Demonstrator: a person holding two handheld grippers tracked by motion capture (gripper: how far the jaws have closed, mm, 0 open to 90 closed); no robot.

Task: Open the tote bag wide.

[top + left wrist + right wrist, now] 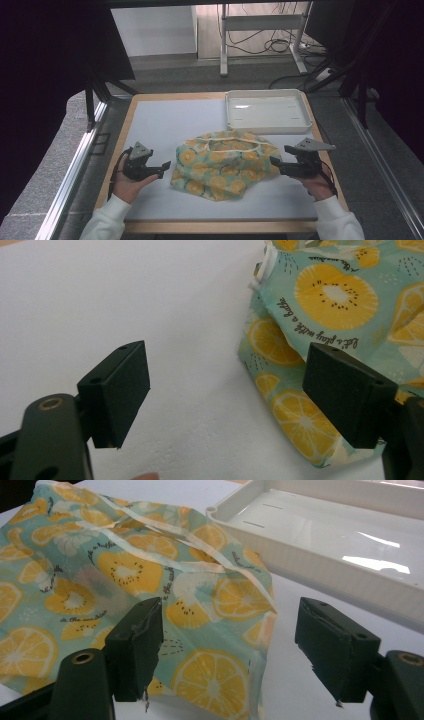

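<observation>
Both tongs stand with their jaws spread wide and nothing clamped between them. Seen from the high view, the left tongs [165,167] sit in the person's left hand [131,184] just off the left edge of the fruit-print cloth [223,162], pointing toward it, with bare white surface [160,125] beneath. In the left gripper view, one black pad hangs over plain surface and the other hangs in front of the cloth's [325,315] edge; whether that pad touches the fabric cannot be told, and no fabric lies pressed between the pads.

The right tongs [274,162], held in the right hand [316,186], point at the cloth from its right side, with the tips just at its border. In the right gripper view the cloth's [125,575] near corner lies between and below the open jaws, yet the pads [142,640] are apart from one another and do not pinch it.

The cloth is a pale green piece printed with yellow citrus slices and lines of script, with a cream strap or trim running across its top. It lies crumpled in a loose heap near the middle of the surface, between the two tongs. Behind it, at the far right of the surface, rests a shallow white tray [267,131]; in the right gripper view the tray's near wall [320,575] runs just beyond the cloth.
</observation>
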